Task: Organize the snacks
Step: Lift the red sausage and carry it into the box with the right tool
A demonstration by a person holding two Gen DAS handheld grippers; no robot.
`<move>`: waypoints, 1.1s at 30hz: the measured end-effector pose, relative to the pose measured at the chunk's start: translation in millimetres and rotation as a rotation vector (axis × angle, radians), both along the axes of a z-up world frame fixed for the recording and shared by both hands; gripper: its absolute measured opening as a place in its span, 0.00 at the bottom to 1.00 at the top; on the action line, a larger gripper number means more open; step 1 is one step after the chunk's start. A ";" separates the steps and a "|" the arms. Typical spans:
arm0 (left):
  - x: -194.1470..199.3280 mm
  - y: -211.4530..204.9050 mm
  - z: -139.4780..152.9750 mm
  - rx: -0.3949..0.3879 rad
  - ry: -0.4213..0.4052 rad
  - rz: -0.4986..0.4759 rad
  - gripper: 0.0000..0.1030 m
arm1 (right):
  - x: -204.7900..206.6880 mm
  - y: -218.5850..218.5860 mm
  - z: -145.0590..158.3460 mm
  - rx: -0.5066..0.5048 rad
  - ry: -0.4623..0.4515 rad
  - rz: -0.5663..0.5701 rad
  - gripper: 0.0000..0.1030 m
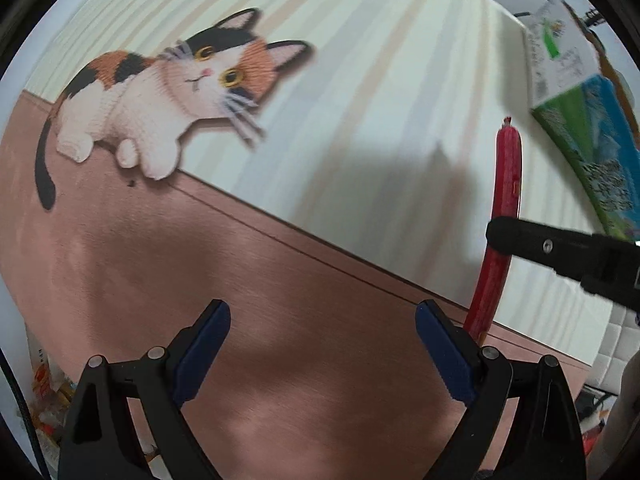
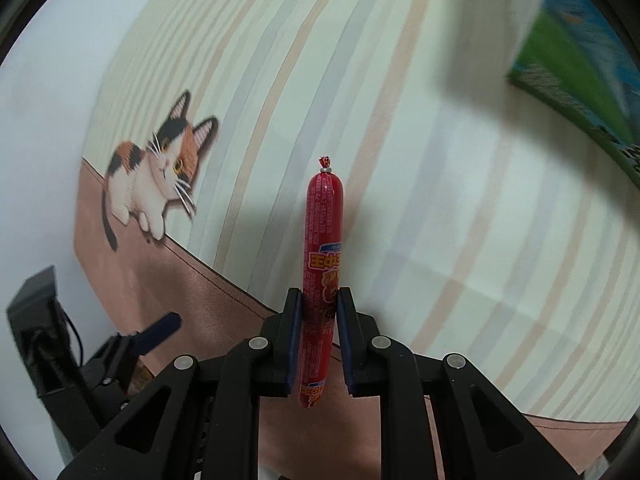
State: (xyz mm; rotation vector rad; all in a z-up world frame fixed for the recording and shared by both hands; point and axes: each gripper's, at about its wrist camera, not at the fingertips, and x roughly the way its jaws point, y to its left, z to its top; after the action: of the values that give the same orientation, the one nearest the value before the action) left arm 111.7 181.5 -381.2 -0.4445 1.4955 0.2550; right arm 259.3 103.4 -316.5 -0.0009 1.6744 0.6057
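Note:
A long red sausage stick (image 2: 322,240) in a printed wrapper with a clipped tip stands between the blue pads of my right gripper (image 2: 319,300), which is shut on its lower half and holds it above the mat. In the left wrist view the same sausage stick (image 1: 505,184) shows at the right, clamped by the black right gripper (image 1: 500,236). My left gripper (image 1: 322,316) points down over the brown part of the mat, open, with nothing between its fingers.
A striped mat (image 1: 360,80) with a calico cat picture (image 1: 168,92) and a brown band (image 1: 200,280) covers the surface. A green, blue and white carton (image 1: 576,112) lies at the right edge. Small snack packets (image 1: 44,396) show at the lower left.

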 end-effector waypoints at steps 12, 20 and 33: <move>48.5 -89.5 55.5 0.066 -0.083 -0.199 0.92 | 30.9 -87.9 67.0 0.097 -0.102 -0.144 0.18; 101.8 -129.4 108.7 0.101 -0.191 -0.312 0.92 | 59.4 -172.0 123.7 0.165 -0.181 -0.279 0.18; 214.9 -215.6 183.1 0.120 -0.369 -0.387 0.92 | 141.8 -302.1 186.9 0.134 -0.327 -0.442 0.18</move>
State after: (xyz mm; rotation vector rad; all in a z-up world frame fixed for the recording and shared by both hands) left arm 326.6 -34.2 -198.2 -0.0911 1.1659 -0.0435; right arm 401.0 -198.7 -129.7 0.3417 1.2592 0.3566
